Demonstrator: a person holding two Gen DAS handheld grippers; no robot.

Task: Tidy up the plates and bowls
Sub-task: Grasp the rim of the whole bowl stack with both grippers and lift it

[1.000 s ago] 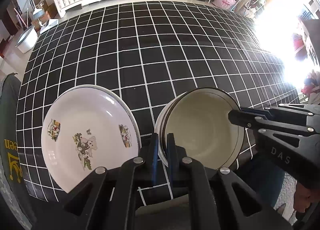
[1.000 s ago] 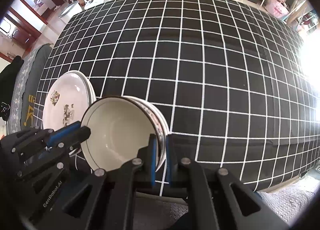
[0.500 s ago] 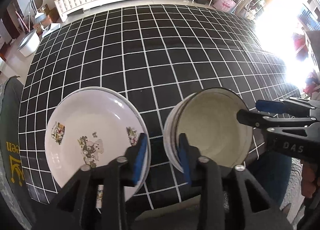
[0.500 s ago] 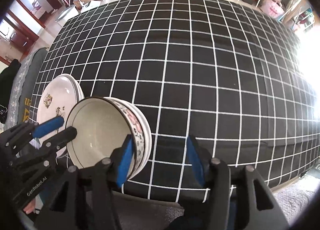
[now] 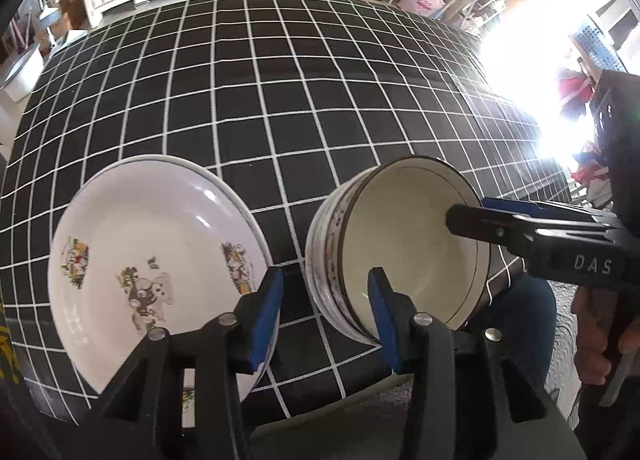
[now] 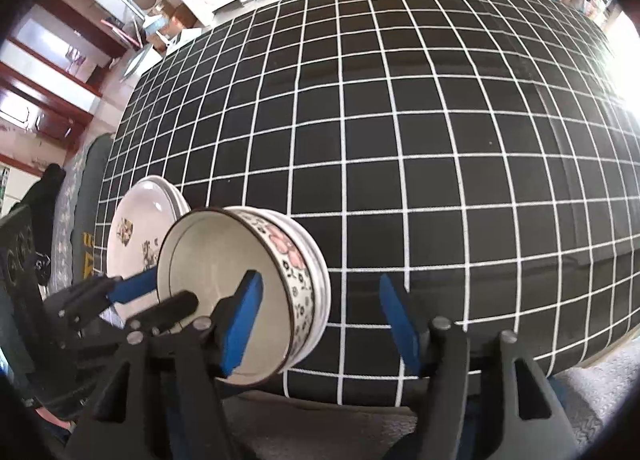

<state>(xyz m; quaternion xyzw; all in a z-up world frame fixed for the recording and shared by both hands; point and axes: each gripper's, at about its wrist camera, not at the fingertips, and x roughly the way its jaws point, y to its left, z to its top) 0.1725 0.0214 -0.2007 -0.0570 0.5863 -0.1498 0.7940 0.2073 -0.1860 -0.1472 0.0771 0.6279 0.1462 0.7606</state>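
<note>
Bowls (image 5: 400,248) sit nested in a short stack near the front edge of the checked worktop (image 5: 280,100), with a stack of plates (image 5: 156,260) just beside them on the left. The left gripper (image 5: 326,310) hangs over the gap between the two stacks; its fingers have just been opening, and the near wall of the bowls stands between them with the pads clear of it. The right gripper (image 6: 320,320) has been opening too, one finger dipping into the top bowl, the other out over bare cloth, the bowl's flowered wall between them and untouched as far as I can see. Nothing is gripped.

These look like glazed ceramic: stiff, fairly heavy as a stack, slick and liable to chip. I would take a bowl by its rim, one pad inside and one outside, and lift gently. The plates are shallow, so a pinch at the rim's edge seems the only hold.
</note>
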